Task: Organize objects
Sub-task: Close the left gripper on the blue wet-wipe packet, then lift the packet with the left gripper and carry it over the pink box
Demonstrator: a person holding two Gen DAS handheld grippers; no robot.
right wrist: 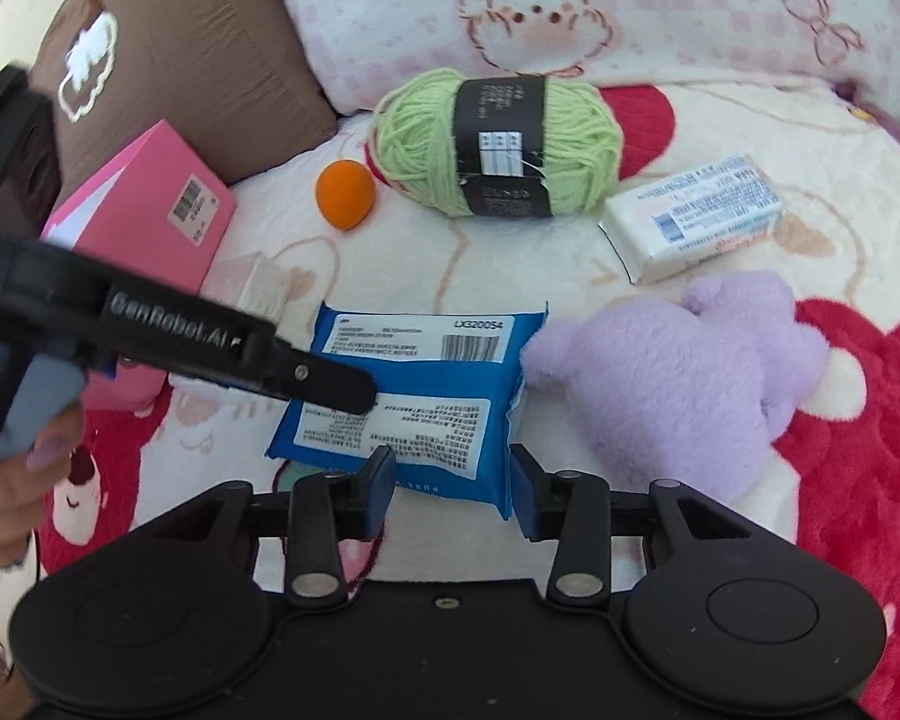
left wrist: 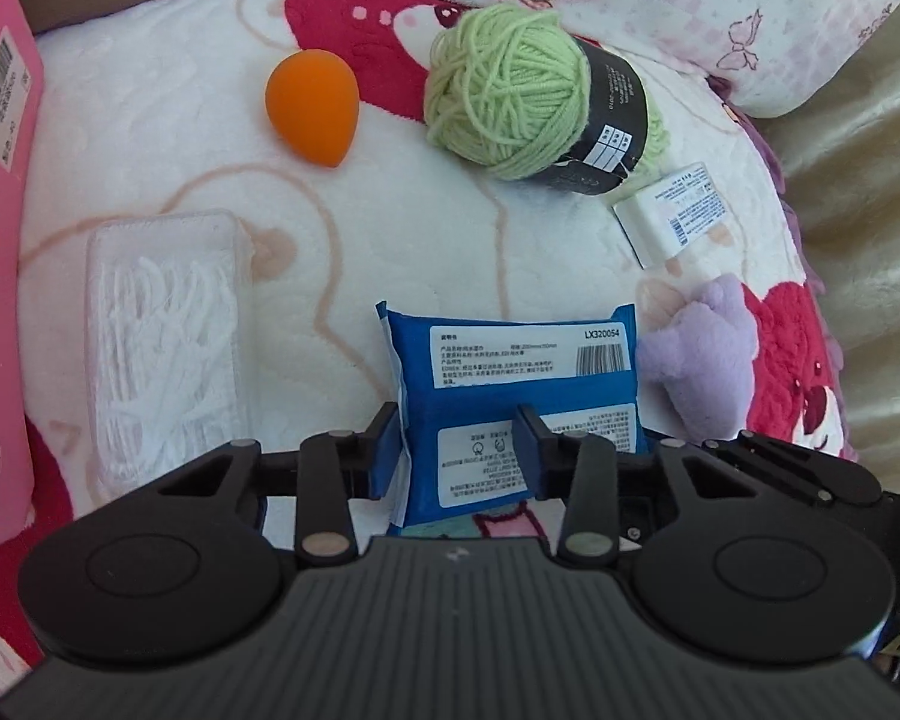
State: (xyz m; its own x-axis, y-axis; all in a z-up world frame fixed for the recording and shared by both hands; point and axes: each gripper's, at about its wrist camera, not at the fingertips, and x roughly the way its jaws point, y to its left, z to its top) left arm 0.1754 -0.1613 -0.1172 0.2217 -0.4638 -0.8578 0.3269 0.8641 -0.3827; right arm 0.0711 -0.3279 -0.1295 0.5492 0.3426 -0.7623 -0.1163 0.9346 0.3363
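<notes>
A blue wipes pack (left wrist: 510,396) lies on the patterned blanket. My left gripper (left wrist: 459,441) has its two fingers on either side of the pack's left part, touching it. In the right wrist view the same pack (right wrist: 414,396) lies just ahead of my right gripper (right wrist: 450,483), which is open and empty, and the left gripper's arm (right wrist: 240,354) reaches over the pack. A green yarn ball (left wrist: 510,96), an orange sponge egg (left wrist: 312,105), a white soap pack (left wrist: 675,213), a purple plush toy (right wrist: 678,378) and a clear floss-pick box (left wrist: 168,336) lie around.
A pink box (right wrist: 156,210) stands at the left beside a brown cushion (right wrist: 174,42). A pink-and-white pillow (right wrist: 570,6) borders the far side. A hand (right wrist: 12,468) holds the left gripper's handle.
</notes>
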